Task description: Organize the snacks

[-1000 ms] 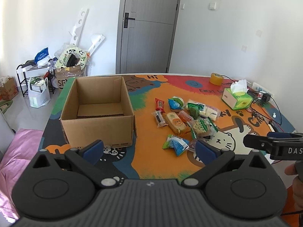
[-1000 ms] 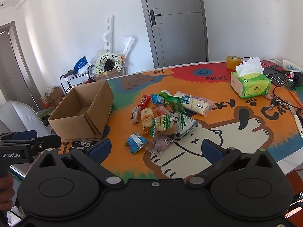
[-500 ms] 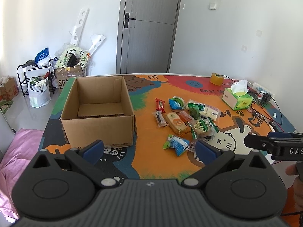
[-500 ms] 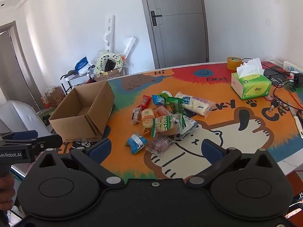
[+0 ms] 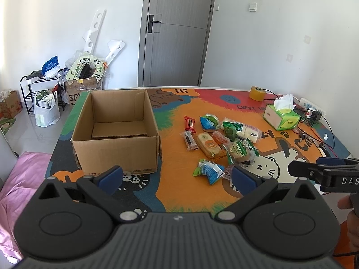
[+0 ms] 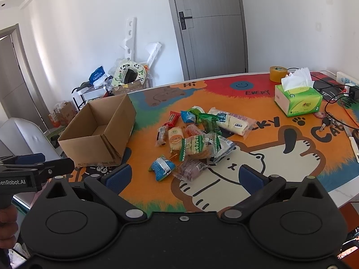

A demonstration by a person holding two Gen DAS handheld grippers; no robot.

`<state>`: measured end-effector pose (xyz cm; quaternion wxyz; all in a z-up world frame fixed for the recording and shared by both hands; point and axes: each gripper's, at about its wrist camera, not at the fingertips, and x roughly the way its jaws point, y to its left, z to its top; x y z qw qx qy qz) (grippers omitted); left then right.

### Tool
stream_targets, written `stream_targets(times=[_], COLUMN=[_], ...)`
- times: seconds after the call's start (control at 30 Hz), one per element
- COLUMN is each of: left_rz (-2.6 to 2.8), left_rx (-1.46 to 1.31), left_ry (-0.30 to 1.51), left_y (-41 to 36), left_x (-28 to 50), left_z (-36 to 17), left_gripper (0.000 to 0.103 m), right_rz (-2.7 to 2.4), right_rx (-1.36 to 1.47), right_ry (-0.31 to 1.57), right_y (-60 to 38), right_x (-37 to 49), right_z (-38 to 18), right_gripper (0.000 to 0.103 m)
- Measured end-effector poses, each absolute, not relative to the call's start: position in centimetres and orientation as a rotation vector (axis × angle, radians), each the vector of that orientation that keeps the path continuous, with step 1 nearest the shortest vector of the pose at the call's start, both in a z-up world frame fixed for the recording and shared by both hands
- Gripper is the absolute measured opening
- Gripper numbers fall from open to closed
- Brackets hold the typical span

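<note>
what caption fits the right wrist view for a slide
Open right gripper facing scattered snacks beside an empty cardboard box.

box (image 5: 114, 150): matt brown cardboard | snack wrappers (image 5: 241, 150): glossy plastic film | tongs (image 5: 177, 179): matt black plastic, blue pads

White walls (image 5: 258, 44) — grey door (image 5: 177, 31), daylight

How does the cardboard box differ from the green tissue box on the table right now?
The cardboard box is plain brown, while the green tissue box is bright green with printing. The cardboard box looks clearly larger than the tissue box. The cardboard box is open-topped and shows only its bare bottom, whereas the tissue box is closed with a white tissue sticking out. The cardboard box sits left of the snack pile, the tissue box to its right. Both stand upright on the cartoon mat.
</note>
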<state>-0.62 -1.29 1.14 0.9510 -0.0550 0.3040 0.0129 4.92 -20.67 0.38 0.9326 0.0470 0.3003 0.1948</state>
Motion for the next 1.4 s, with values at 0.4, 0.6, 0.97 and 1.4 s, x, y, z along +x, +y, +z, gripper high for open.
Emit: stream_targets(times=[0.4,0.6,0.97,1.4], left_rz=[0.027,0.029,0.020,0.007], left_rx=[-0.113,-0.115,-0.113,-0.147], left_ry=[0.617,0.619,0.614,0.600], left_y=[-1.3,-1.3,-1.5,-2.2], left_x=[-0.6,-0.6,-0.7,0.8], left_z=[1.1,1.1,1.1,-0.4], left_gripper=[0.102,0.102,0.102,0.102], right_rz=[0.397,0.396,0.393,0.398], right_rx=[0.095,0.094,0.093,0.129], right_ry=[0.615,0.620,0.614,0.641], right_y=[-20.6,-20.5,-20.6,-21.5], right_x=[4.9,4.9,4.9,6.3], right_z=[0.3,0.3,0.3,-1.6], right_gripper=[0.103,0.103,0.103,0.103])
